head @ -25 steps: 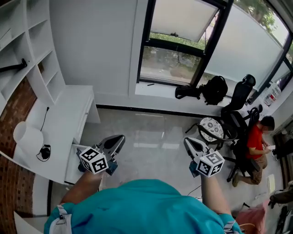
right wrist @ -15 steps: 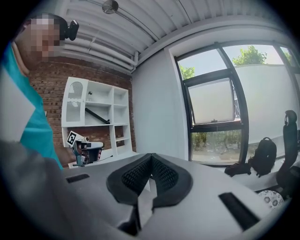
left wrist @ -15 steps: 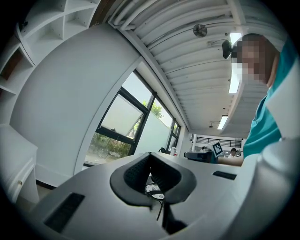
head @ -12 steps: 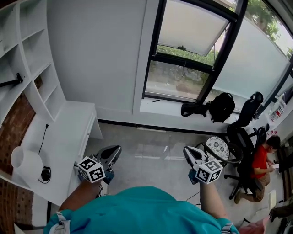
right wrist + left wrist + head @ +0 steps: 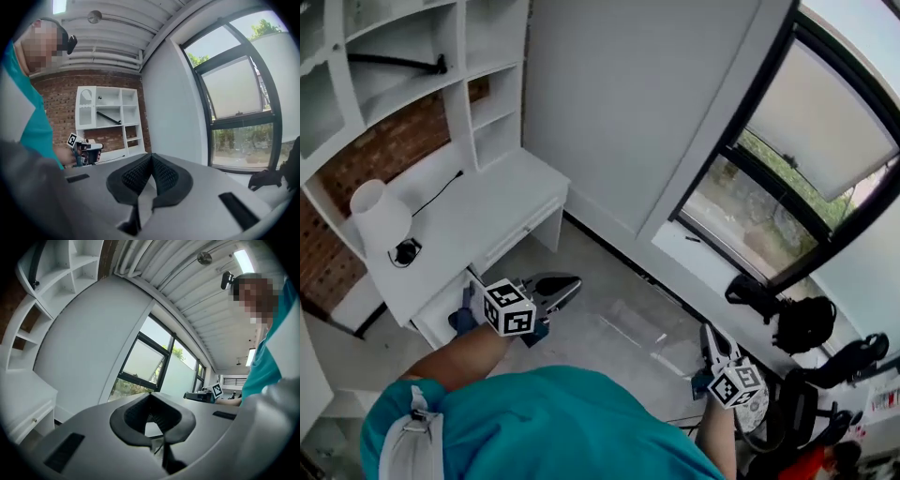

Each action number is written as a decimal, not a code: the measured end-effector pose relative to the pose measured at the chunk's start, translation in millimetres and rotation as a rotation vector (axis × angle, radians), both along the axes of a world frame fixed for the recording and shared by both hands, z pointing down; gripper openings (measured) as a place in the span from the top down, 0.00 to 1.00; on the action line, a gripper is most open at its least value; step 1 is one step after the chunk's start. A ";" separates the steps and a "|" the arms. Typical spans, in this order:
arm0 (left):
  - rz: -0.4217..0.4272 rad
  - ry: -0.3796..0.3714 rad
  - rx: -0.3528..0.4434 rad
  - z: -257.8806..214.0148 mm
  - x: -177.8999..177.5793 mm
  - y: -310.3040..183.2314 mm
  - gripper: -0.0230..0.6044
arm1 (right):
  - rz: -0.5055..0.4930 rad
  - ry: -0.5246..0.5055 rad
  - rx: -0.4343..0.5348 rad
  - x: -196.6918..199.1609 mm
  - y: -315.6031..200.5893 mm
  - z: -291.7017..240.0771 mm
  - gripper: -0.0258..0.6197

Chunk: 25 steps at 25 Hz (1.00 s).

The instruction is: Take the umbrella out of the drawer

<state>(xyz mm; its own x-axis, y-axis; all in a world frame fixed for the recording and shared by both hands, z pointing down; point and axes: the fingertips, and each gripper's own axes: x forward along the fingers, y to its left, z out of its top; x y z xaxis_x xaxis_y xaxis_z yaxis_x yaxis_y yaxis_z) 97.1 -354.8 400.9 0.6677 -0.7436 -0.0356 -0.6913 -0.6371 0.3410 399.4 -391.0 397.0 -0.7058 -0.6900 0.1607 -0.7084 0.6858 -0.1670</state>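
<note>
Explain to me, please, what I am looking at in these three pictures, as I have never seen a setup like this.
There is no robot here: a person holds a two-jaw gripper in each hand. The head view comes from a camera on the person's head, looking down; it shows the left gripper and the right gripper, each bearing a cube with square markers. The other two pictures come from cameras riding on those grippers, looking along their jaws. In both, the jaws are together with nothing between them, so nothing is held. At the left stands a white desk with a white lamp on it, under white shelves.
</note>
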 end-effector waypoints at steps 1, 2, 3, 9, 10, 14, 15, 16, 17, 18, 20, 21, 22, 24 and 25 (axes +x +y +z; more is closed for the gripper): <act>-0.016 0.011 -0.006 0.7 4.8 -2.6 0.94 | -0.021 0.003 0.001 3.8 -10.7 1.4 0.93; -0.037 0.027 -0.013 2.2 6.0 -4.0 0.94 | -0.046 0.011 0.004 3.5 -20.5 3.3 0.93; -0.065 0.048 -0.023 4.5 3.2 -3.1 0.94 | -0.080 0.024 0.007 -1.8 -29.1 6.1 0.93; -0.278 0.080 -0.043 22.9 -66.0 44.8 0.94 | -0.352 0.088 0.012 -106.3 -55.8 20.7 0.93; -0.308 0.073 -0.042 25.1 -81.9 53.1 0.94 | -0.389 0.100 0.019 -128.8 -55.5 20.5 0.93; -0.420 0.074 -0.039 33.6 -151.9 91.3 0.94 | -0.554 0.174 0.036 -229.6 -35.9 24.5 0.93; -0.447 0.074 -0.036 36.4 -169.6 102.8 0.94 | -0.601 0.192 0.039 -256.5 -28.1 27.6 0.93; -0.476 0.073 -0.034 40.1 -187.3 115.4 0.94 | -0.650 0.209 0.042 -284.1 -19.8 31.3 0.93; -0.509 0.072 -0.035 44.8 -204.8 129.1 0.94 | -0.703 0.227 0.048 -312.5 -11.6 35.1 0.93; -0.546 0.074 -0.041 50.2 -221.8 143.5 0.94 | -0.760 0.247 0.055 -341.3 -3.3 38.7 0.93; -0.625 0.082 -0.060 62.7 -252.3 173.5 0.94 | -0.878 0.298 0.073 -397.0 14.5 46.9 0.93; -0.663 0.086 -0.072 69.6 -265.8 188.7 0.94 | -0.937 0.329 0.086 -423.0 24.5 52.5 0.92; -0.700 0.087 -0.084 76.7 -278.4 204.0 0.94 | -0.993 0.361 0.103 -447.6 35.2 59.6 0.92; -0.770 0.087 -0.101 90.4 -302.1 235.5 0.94 | -1.100 0.424 0.151 -494.0 58.7 77.8 0.86; -0.805 0.086 -0.106 97.0 -313.2 251.6 0.94 | -1.152 0.452 0.178 -516.2 71.6 88.2 0.84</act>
<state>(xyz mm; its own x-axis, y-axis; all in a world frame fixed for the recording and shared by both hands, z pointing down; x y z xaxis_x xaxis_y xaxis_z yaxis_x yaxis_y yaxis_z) -216.1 -103.2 497.9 -0.0740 -0.9966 0.0349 -0.8919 0.0818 0.4447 -116.8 -319.4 485.1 -0.8191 0.2550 0.5139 0.3490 0.9324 0.0935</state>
